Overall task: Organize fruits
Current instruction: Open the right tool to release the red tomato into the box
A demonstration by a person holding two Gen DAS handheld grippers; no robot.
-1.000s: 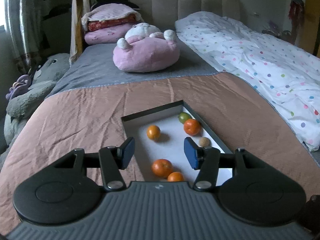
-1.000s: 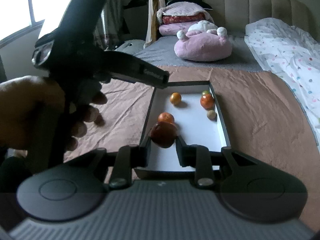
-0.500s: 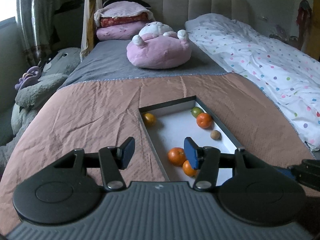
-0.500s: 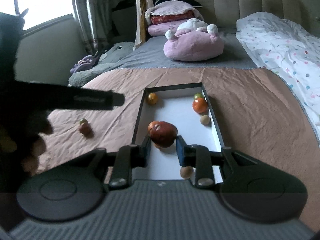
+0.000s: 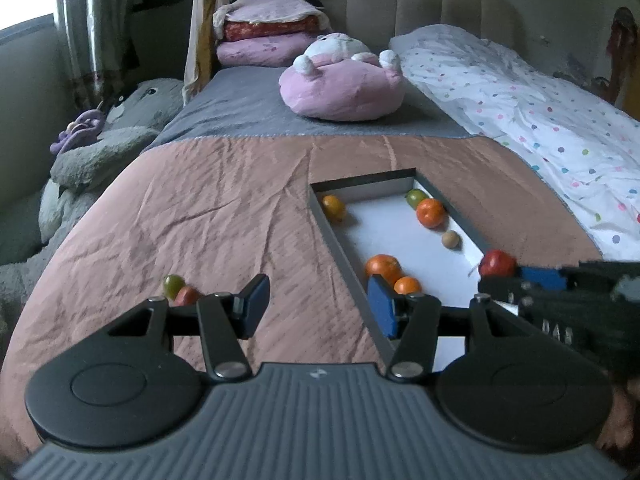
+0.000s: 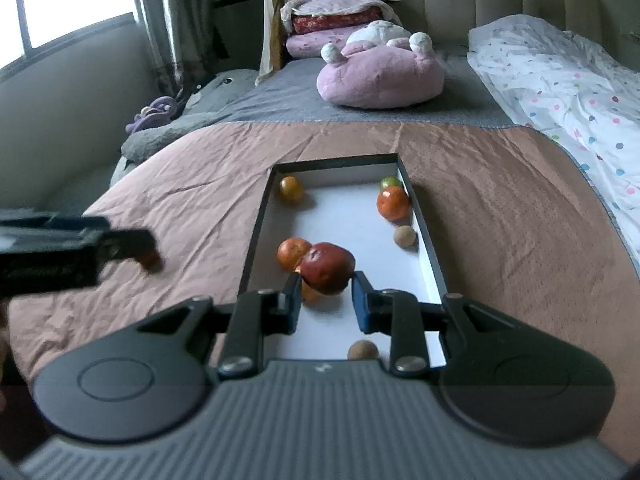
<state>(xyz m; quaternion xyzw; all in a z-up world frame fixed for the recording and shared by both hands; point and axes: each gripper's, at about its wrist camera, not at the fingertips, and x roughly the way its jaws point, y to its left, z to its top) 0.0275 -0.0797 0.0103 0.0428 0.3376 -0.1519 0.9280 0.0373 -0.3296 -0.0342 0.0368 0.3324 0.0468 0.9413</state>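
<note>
Dark-red fruit, long axis lying crosswise, is clamped between the right gripper jaws above the shallow tray on the bed. Left gripper jaws stand wide, unloaded, over the brown bedspread.

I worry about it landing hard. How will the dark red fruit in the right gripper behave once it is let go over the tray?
The dark red fruit is rounded, so it will probably roll on the tray's smooth white floor. It may bump the orange just behind it. The right gripper's pads touch only its sides, so it could slip.
</note>
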